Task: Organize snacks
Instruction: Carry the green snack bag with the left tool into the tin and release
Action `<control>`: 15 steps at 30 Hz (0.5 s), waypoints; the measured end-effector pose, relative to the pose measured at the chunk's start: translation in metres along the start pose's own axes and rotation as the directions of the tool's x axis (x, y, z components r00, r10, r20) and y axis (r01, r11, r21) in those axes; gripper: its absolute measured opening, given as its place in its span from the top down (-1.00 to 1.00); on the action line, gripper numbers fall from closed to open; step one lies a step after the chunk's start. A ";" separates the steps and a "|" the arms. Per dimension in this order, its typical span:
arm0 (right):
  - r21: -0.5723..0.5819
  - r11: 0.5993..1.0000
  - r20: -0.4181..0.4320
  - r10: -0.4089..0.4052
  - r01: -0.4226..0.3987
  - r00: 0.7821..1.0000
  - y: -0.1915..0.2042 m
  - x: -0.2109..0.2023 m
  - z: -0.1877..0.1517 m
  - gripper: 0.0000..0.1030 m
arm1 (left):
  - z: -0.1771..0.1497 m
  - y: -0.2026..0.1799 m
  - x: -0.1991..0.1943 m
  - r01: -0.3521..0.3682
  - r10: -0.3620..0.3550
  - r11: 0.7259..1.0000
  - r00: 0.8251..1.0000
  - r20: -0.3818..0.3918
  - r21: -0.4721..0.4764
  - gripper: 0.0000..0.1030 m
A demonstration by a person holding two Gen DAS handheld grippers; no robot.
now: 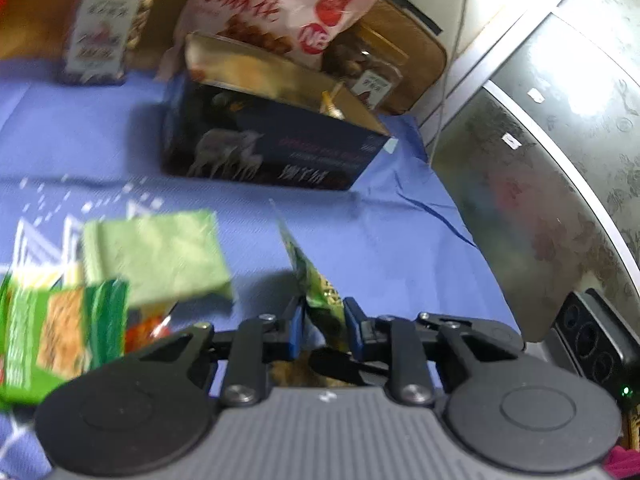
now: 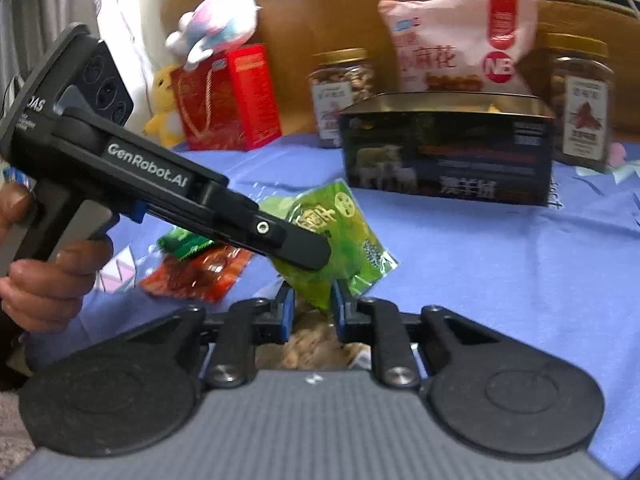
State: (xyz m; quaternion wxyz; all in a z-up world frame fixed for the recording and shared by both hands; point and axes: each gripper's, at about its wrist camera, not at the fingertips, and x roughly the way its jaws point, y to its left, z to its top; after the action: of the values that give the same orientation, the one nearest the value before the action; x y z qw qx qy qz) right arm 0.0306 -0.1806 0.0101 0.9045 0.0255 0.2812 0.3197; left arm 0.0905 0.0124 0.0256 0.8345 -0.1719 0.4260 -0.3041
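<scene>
The right wrist view is showing both grippers clamping the same green snack packet (image 2: 340, 240), which is hanging just above the blue cloth (image 2: 500, 272) near its front edge: the right gripper (image 2: 313, 300) is pinching the packet's lower corner between its blue pads, while the left gripper (image 2: 296, 248), held in a person's hand (image 2: 52, 280), is closing on its upper left side. In the left wrist view the left gripper (image 1: 323, 320) is gripping that packet (image 1: 316, 288) edge-on, so both pairs of jaws are standing nearly closed on thin film. The packet is looking light, soft and crinkly, probably slippery, and its contents may crush, so the flat sealed margins are the safest places to pinch. Behind it, toward the back edge of the cloth, the open dark tin box (image 2: 448, 152) is standing, likely where the loose packets belong. More small packets, a red one (image 2: 196, 276) and a green one (image 2: 184, 242), are lying toward the front left of the cloth. Jars of nuts (image 2: 342, 92) and a pink bag (image 2: 464, 40) are standing behind the box.
</scene>
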 end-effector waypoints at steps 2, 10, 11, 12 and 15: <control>0.010 1.000 0.025 -0.013 0.013 1.000 -0.002 -0.003 0.001 0.56 | 0.006 -0.007 0.002 0.002 -0.002 1.000 1.000 0.005 0.024 0.60; -0.110 0.986 0.173 -0.105 0.125 0.979 0.001 -0.017 0.026 0.59 | 0.040 -0.036 -0.011 -0.006 -0.009 0.990 0.994 0.105 0.140 0.61; -0.118 0.984 0.187 -0.108 0.131 0.976 0.000 -0.015 0.032 0.59 | 0.047 -0.038 -0.014 -0.014 -0.004 0.989 0.992 0.125 0.149 0.61; -0.126 0.983 0.201 -0.110 0.137 0.974 -0.002 -0.013 0.039 0.59 | 0.053 -0.039 -0.016 -0.022 -0.001 0.987 0.990 0.144 0.156 0.61; -0.153 0.977 0.246 -0.108 0.149 0.963 -0.008 -0.001 0.061 0.60 | 0.075 -0.038 -0.020 -0.058 0.020 0.983 0.978 0.209 0.176 0.61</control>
State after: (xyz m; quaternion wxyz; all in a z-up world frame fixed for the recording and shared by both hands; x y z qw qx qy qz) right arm 0.0663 -0.1797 0.0599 0.9492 -0.0323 0.1441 0.2778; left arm 0.1289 -0.0016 0.1016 0.8921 -0.1175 0.3112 -0.3057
